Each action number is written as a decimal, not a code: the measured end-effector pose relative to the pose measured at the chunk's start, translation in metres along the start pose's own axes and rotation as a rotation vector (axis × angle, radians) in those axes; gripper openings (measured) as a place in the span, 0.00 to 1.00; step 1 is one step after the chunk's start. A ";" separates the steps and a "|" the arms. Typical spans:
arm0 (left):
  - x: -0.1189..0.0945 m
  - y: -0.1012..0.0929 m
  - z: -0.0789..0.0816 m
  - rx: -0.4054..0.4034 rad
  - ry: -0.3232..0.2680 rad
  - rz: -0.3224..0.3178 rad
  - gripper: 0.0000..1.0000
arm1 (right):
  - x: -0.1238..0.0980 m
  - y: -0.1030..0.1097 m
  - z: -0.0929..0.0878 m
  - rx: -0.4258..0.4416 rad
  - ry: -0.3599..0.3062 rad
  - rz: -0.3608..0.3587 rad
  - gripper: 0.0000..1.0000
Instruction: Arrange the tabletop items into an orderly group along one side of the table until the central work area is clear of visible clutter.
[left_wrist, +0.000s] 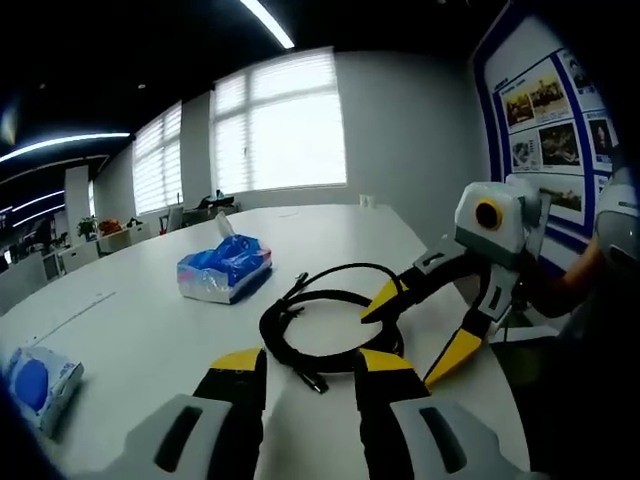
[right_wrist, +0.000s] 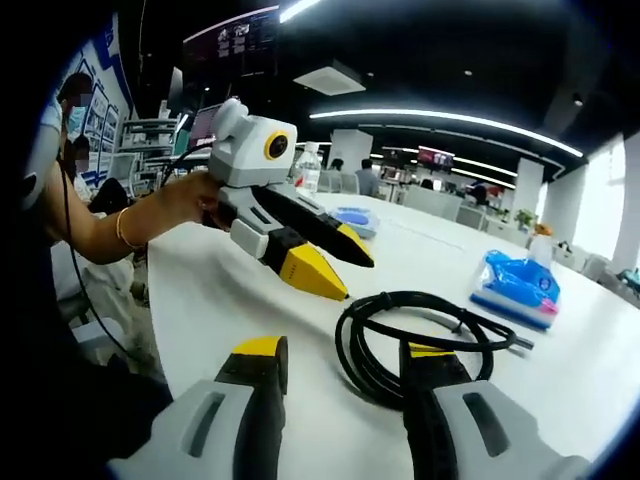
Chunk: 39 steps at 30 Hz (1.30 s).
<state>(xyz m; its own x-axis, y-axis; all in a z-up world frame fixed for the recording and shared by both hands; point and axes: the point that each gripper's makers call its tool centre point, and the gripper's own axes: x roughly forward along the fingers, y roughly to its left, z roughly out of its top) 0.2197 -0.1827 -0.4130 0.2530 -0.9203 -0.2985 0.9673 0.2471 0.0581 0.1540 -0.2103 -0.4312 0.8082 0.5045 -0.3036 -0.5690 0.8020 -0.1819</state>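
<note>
A black coiled cable (left_wrist: 330, 320) (right_wrist: 420, 335) lies on the white table (left_wrist: 150, 310) (right_wrist: 230, 290). My left gripper (left_wrist: 312, 365) is open just short of the coil, which lies beyond its yellow tips. My right gripper (right_wrist: 345, 355) is open too; its right jaw overlaps the near edge of the coil. In the left gripper view the right gripper (left_wrist: 395, 350) comes in from the right, one finger at the coil's rim and the other outside it. The left gripper (right_wrist: 358, 280), held by a hand (right_wrist: 190, 195), points at the coil from the left.
A blue tissue pack (left_wrist: 225, 270) (right_wrist: 515, 285) lies beyond the cable. A second blue pack (left_wrist: 40, 380) (right_wrist: 355, 218) sits near a table edge. A water bottle (right_wrist: 308, 165) stands far off. The table's rounded edge (left_wrist: 500, 400) is close to the person.
</note>
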 end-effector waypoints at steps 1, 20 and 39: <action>-0.001 0.001 -0.001 -0.003 -0.001 0.006 0.36 | -0.001 -0.001 -0.001 0.002 0.001 -0.003 0.43; -0.051 0.018 -0.007 -0.019 -0.048 0.165 0.38 | -0.033 -0.013 -0.004 0.034 -0.014 -0.068 0.42; -0.089 0.039 -0.009 -0.045 -0.115 0.328 0.61 | -0.065 -0.039 -0.008 0.090 -0.045 -0.164 0.43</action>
<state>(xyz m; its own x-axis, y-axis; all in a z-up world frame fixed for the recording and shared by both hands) 0.2347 -0.0884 -0.3925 0.5534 -0.8171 -0.1615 0.8328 0.5461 0.0904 0.1228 -0.2774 -0.4123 0.8963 0.3765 -0.2341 -0.4145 0.8991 -0.1408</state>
